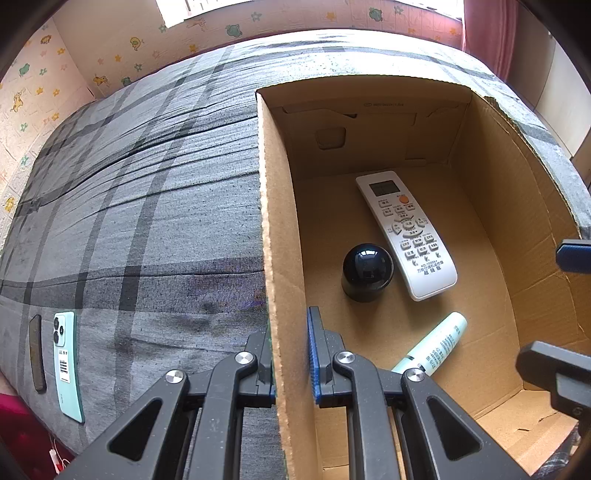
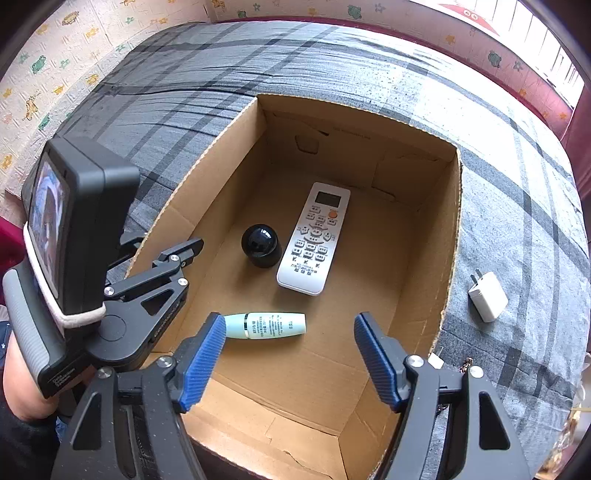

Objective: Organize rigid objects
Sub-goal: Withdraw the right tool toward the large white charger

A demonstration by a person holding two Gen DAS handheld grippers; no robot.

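I'm pinching the box (image 1: 284,258) wall with left gripper (image 1: 291,354); right gripper (image 2: 290,354) is hanging spread over tube (image 2: 266,325).

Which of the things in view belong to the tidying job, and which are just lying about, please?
Job:
cardboard box
remote control
black dome
pale green tube
white charger
mint phone
dark flat bar

Lying about:
plaid bedsheet
patterned wall
pink curtain
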